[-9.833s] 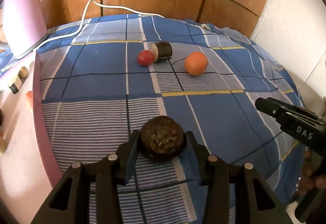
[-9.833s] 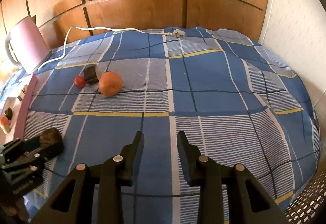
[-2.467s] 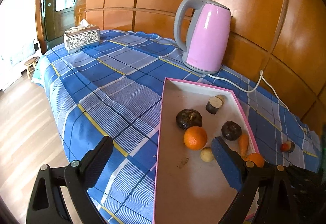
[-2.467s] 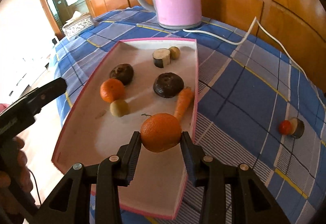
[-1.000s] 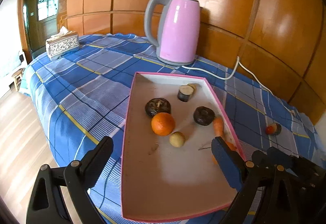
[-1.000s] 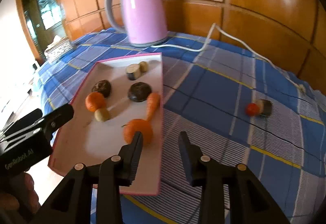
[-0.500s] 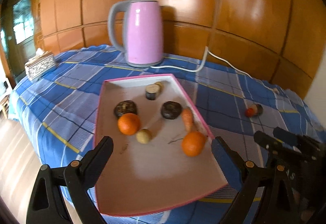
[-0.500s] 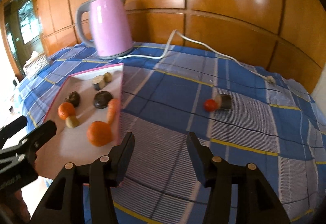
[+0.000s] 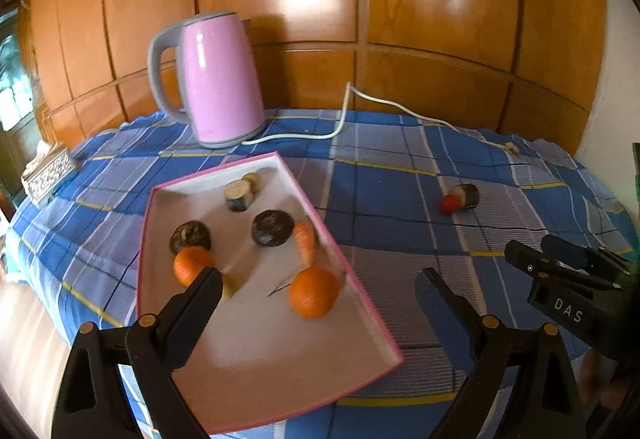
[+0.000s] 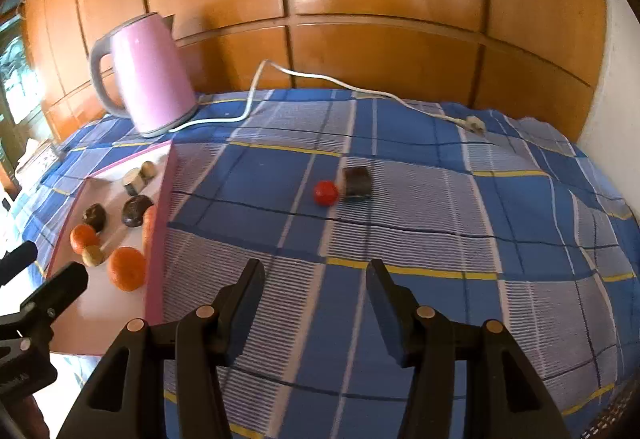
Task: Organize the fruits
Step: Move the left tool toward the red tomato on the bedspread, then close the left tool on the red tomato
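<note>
A pink-rimmed white tray [image 9: 276,355] [image 10: 158,239] lies on the blue checked cloth. It holds two oranges [image 9: 313,292] [image 10: 127,268], a carrot [image 9: 305,240], two dark round fruits [image 9: 273,227] and some small pieces. A small red fruit [image 9: 449,203] [image 10: 325,192] and a dark cut piece [image 9: 469,195] [image 10: 357,181] lie together on the cloth to the right of the tray. My left gripper [image 9: 318,295] is wide open and empty over the tray's near end. My right gripper [image 10: 316,295] is open and empty above the cloth, short of the red fruit.
A pink kettle [image 9: 216,79] [image 10: 146,73] stands at the back left, its white cord [image 10: 320,81] and plug trailing across the far cloth. A tissue box [image 9: 48,175] sits at the left edge. Wooden panels back the table.
My right gripper has let go of the orange in the tray, opened wider and swung right toward the red fruit. My left gripper has also turned right, still open.
</note>
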Tool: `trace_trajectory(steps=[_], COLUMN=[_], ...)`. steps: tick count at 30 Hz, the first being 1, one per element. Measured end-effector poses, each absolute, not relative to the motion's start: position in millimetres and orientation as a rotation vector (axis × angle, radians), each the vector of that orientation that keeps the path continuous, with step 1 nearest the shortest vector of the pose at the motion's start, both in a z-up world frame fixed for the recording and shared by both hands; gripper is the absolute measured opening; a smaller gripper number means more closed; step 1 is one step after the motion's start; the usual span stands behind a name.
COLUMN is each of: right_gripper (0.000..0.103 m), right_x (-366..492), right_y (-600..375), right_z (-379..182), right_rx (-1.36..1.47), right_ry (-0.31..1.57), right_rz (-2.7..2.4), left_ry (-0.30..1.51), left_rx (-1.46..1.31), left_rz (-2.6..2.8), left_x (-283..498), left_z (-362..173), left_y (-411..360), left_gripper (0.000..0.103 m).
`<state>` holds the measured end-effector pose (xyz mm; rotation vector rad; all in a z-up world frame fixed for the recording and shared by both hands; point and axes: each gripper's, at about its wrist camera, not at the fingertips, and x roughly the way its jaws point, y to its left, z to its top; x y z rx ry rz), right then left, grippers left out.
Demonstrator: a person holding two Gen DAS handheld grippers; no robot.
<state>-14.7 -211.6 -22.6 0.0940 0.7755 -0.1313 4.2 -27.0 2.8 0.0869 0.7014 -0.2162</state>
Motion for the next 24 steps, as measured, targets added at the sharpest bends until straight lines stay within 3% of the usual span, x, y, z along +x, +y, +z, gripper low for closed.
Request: trace_trajectory(steps=[19, 22, 24], right_gripper=[0.054, 0.054, 0.054], right_x=[-25.9, -26.7, -27.0], right_y=[-279.9, -283.6, -286.6], right_z=[-32.0, -32.1, -33.1], right_rx=[0.174, 0.167, 0.168], right_ry=[0.781, 0.779, 0.781], right_rz=[-0.282, -0.292, -0.298], left_ry=[0.809, 0.832, 0.843], left_rx=[0.098, 0.083, 0.082], left_rz=[-0.345, -0.362, -0.375], left_x=[43.3, 53.6, 61.5], left_z=[-6.2, -8.7, -11.1], left_y=[-91.2, -98.9, -105.7], left_gripper=[0.096, 0.093, 0.085])
